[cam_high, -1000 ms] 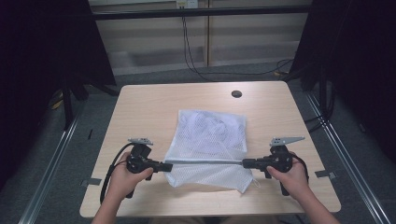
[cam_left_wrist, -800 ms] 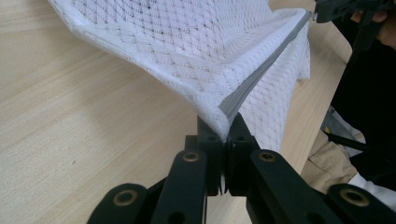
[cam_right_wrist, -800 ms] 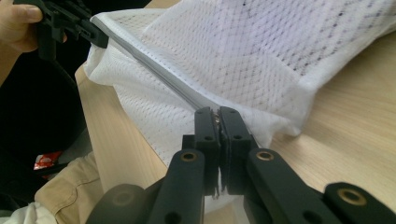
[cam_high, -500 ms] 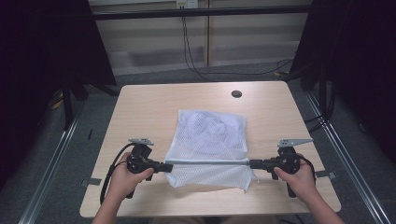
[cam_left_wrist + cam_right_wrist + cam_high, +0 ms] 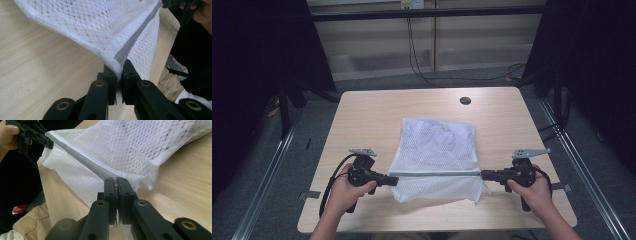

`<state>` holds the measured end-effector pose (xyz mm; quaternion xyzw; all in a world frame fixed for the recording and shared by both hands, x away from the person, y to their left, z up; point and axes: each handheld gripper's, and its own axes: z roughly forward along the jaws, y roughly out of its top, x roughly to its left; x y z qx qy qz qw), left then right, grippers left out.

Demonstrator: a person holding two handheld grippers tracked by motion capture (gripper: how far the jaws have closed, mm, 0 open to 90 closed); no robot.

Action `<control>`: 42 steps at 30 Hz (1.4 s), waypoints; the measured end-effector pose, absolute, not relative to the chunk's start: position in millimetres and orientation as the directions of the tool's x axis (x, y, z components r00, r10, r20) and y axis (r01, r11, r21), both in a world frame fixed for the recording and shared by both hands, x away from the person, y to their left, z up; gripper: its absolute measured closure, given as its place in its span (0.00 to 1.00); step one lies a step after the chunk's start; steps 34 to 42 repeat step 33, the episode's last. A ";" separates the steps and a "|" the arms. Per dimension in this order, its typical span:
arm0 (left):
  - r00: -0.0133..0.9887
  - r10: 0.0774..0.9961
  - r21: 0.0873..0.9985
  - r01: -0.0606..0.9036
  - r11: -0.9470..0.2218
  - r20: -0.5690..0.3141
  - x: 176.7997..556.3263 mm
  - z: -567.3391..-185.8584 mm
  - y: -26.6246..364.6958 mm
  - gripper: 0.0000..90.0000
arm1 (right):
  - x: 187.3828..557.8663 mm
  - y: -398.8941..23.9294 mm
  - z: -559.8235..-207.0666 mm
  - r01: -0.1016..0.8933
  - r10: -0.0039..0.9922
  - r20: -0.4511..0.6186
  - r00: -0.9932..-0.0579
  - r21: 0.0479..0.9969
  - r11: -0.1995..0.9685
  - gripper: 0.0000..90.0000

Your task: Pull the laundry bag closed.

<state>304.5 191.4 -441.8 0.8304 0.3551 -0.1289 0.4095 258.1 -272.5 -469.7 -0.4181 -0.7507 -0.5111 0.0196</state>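
Observation:
A white mesh bag point(image 5: 437, 142) lies on the wooden table point(image 5: 367, 125), its near edge lifted off the surface. A grey zipper point(image 5: 434, 173) runs taut along that lifted edge. My left gripper point(image 5: 394, 179) is shut on the bag's left end at the zipper, seen close in the left gripper view point(image 5: 119, 67) with mesh point(image 5: 100, 22) pinched between the jaws. My right gripper point(image 5: 484, 174) is shut on the zipper's right end; in the right gripper view point(image 5: 117, 181) the grey zipper point(image 5: 80, 161) leads away to the other gripper point(image 5: 46, 142).
A black round grommet point(image 5: 465, 100) sits in the table near its far edge. Cables point(image 5: 422, 60) trail on the floor behind the table. Metal rails point(image 5: 577, 165) run along both sides. Bare tabletop lies left, right and beyond the bag.
My right gripper has shifted a little to the right, pulling the zipper line longer and tighter. The left gripper has held its place.

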 end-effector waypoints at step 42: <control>0.686 0.702 0.780 0.541 -0.316 -0.191 314.5 -437.6 213.9 0.11 | 256.1 -298.6 -465.4 0.461 0.819 0.180 -0.544 0.880 0.113 0.22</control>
